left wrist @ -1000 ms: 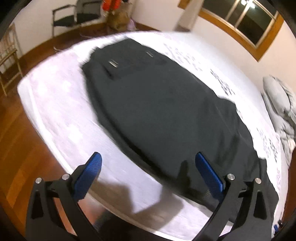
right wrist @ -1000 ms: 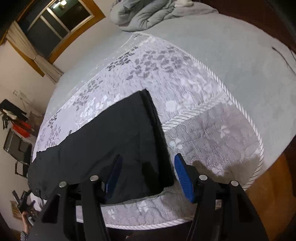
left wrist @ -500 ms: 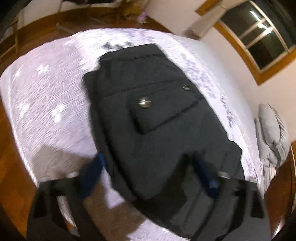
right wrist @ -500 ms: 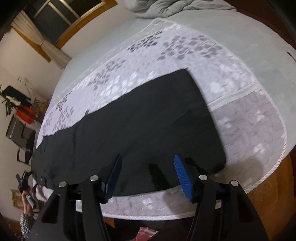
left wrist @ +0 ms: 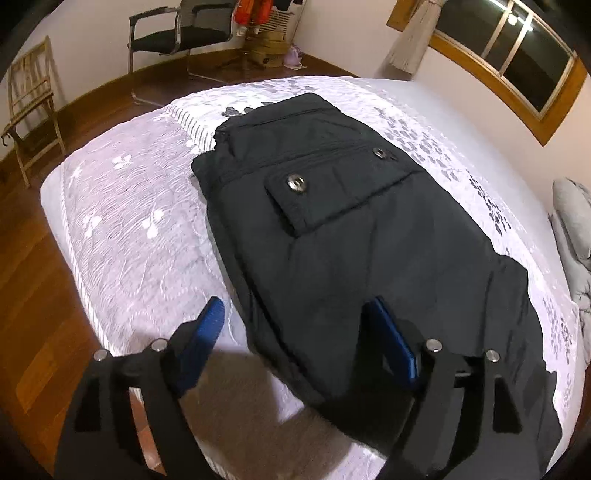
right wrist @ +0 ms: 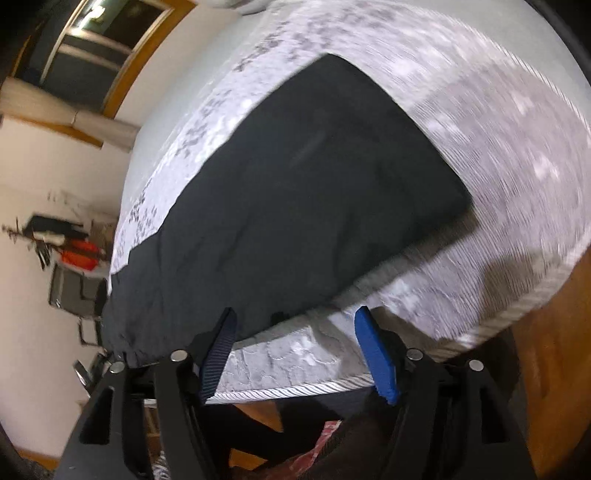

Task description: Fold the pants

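Black pants lie flat along the bed, folded lengthwise, with a buttoned back pocket facing up and the waist at the far end. My left gripper is open and empty, just above the pants' near edge by the seat. In the right wrist view the pants' leg part spreads toward the hem at the upper right. My right gripper is open and empty, held over the bed's near edge just below the pants.
The bed has a pale floral cover with wooden floor around it. A black chair and a wooden chair stand by the far wall. A grey duvet lies at the right.
My left gripper has swung from the leg area toward the waist and pocket. My right gripper has pulled back from the hem and tilted, now at the bed's edge. Both stayed open.
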The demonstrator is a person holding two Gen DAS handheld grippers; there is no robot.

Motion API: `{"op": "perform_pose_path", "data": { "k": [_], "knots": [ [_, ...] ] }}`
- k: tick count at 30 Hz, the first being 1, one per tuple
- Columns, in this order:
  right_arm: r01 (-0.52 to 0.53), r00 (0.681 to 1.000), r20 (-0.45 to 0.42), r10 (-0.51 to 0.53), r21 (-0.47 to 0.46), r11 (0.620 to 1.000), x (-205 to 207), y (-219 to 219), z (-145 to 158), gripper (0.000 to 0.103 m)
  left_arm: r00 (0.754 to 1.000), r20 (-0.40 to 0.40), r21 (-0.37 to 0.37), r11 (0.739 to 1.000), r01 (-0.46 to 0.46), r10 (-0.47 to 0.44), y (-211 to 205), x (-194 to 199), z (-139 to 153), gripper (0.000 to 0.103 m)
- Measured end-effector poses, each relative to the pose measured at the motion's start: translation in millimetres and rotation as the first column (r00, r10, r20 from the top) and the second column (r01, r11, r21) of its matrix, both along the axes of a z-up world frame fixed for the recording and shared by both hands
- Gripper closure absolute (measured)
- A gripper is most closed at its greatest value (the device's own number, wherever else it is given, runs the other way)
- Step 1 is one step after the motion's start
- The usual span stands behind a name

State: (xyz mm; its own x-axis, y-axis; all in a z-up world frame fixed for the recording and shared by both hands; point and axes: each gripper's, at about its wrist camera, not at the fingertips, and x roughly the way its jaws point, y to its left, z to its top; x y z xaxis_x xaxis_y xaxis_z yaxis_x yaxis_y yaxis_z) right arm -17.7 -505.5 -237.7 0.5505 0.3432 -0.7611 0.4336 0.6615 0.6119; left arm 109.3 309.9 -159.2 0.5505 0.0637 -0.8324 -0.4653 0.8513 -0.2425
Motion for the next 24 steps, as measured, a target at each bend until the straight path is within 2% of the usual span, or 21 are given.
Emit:
{"op": "perform_pose_path", "data": {
  "k": [2, 9, 16, 18, 20, 22, 24],
  "knots": [
    [0.023, 0.999, 0.023, -0.023, 0.015, 1.000, -4, -6, -3, 0.036, 1.000, -0.017, 0.015, 1.000, 0.006, -0.005, -6, -4, 2, 0.011],
    [0.103, 0.988, 0.103, -0.112, 0.088, 0.991, -6, -29, -21, 0.034, 0.998, -0.059, -0.099, 0.995, -0.020, 0.014, -12, -20, -3, 0.007],
    [0.155, 0.964, 0.198, -0.178, 0.128, 0.980, 11, -39, -31, 0.034, 0.996, -0.090, -0.081, 0.997, 0.010, -0.017, -28, -20, -9, 0.004],
    [0.173, 0.960, 0.202, -0.196, 0.128, 0.977, 22, -40, -33, 0.051, 0.995, -0.093, -0.079, 0.997, 0.016, -0.023, -31, -18, -9, 0.003],
    [0.167, 0.958, 0.215, -0.189, 0.118, 0.979, 30, -41, -32, 0.078, 0.995, -0.097, -0.086, 0.996, 0.030, -0.038, -36, -16, -11, 0.003],
    [0.164, 0.954, 0.236, -0.187, 0.112, 0.980, 35, -41, -28, 0.086, 0.993, -0.101, -0.079, 0.996, 0.047, -0.055, -43, -12, -11, 0.003],
    [0.159, 0.952, 0.253, -0.175, 0.081, 0.984, 42, -38, -18, 0.089, 0.992, -0.098, -0.079, 0.994, 0.073, -0.080, -52, -9, -12, 0.003]
  ]
}}
